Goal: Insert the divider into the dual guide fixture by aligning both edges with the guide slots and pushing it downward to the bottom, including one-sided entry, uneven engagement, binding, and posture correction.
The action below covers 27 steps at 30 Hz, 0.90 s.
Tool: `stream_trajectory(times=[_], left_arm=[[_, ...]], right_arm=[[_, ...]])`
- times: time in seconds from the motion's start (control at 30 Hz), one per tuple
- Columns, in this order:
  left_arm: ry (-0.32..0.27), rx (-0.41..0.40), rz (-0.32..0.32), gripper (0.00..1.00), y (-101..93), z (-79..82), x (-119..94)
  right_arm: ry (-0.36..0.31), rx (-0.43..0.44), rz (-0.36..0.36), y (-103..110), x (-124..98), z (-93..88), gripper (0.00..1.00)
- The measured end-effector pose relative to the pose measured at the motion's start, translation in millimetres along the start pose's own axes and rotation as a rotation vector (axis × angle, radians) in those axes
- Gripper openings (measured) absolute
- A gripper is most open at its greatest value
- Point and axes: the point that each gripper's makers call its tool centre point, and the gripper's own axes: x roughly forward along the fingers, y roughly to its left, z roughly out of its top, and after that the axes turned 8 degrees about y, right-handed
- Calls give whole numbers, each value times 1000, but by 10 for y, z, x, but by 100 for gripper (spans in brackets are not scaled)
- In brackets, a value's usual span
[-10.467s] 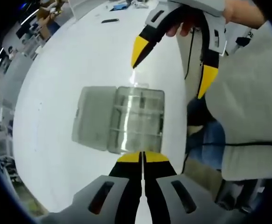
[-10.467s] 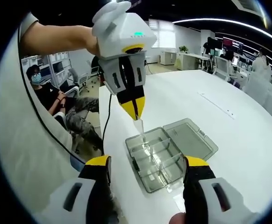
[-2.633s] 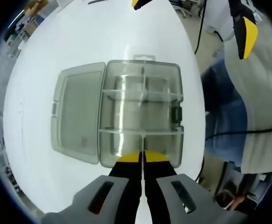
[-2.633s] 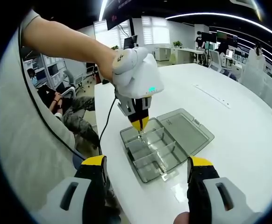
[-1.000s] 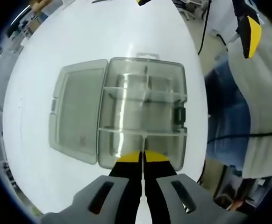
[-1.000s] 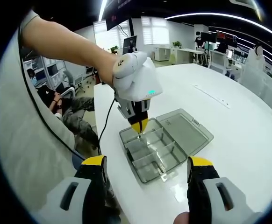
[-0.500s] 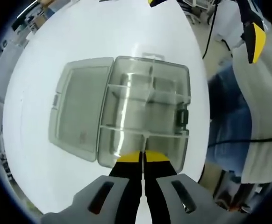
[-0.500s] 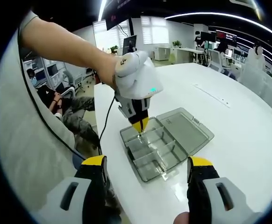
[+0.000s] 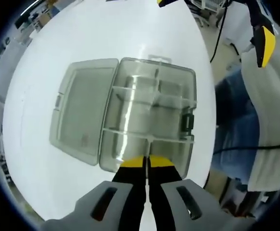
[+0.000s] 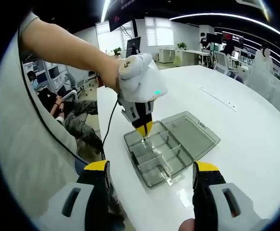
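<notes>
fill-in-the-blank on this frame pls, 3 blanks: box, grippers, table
The clear plastic box lies on the white table with its hinged lid ____.
The left gripper has its yellow tips at the box, jaws ____ on a clear divider.
The right gripper, seen in its own view, has its jaws wide ____.

Missing words: open; shut; open
</notes>
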Motion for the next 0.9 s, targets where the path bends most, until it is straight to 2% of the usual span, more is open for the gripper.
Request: stream_trajectory(times=[0.5, 0.9], left_arm=[[7, -1, 16, 0, 18, 0, 2], [9, 1, 5, 0, 5, -6, 3]], right_arm=[[-3, -2, -3, -25, -31, -3, 67], [-5, -3, 1, -17, -29, -5, 67]])
